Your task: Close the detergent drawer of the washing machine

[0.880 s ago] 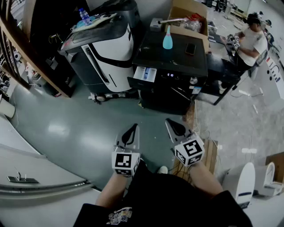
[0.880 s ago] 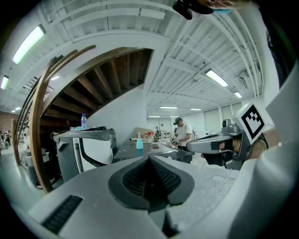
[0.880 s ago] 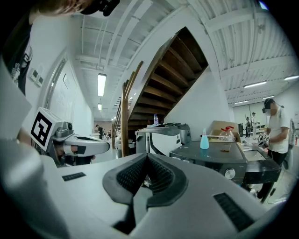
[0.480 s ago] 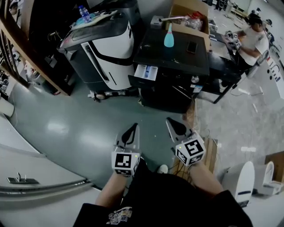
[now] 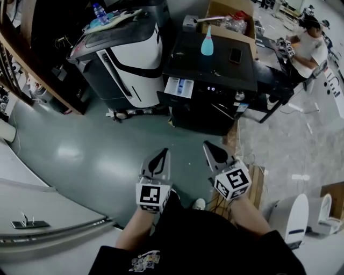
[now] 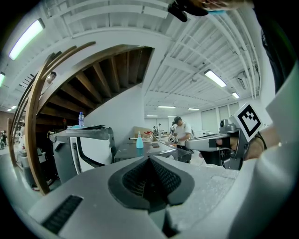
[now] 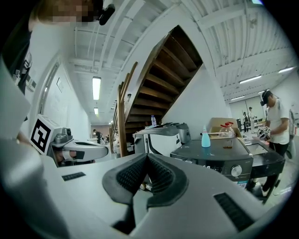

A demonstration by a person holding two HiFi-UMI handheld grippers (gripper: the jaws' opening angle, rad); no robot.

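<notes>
A black washing machine (image 5: 212,80) stands across the floor from me, and its white detergent drawer (image 5: 177,87) sticks out of the front at the upper left. On the machine's top stand a light blue bottle (image 5: 207,43) and a dark phone (image 5: 235,55). My left gripper (image 5: 160,154) and right gripper (image 5: 207,145) hang side by side above the floor, well short of the machine, both shut with nothing between the jaws. In the right gripper view the washing machine (image 7: 219,161) shows at the right, with its knob (image 7: 238,171) on the front panel.
A grey and white appliance (image 5: 121,56) stands left of the washer, with a water bottle (image 5: 98,13) on top. A cardboard box (image 5: 230,19) sits behind the washer. A person (image 5: 305,45) works at a table at the far right. Wooden stairs (image 5: 32,70) run along the left.
The washing machine and its surroundings have shifted slightly up in the head view. Both grippers keep their place and stay shut.
</notes>
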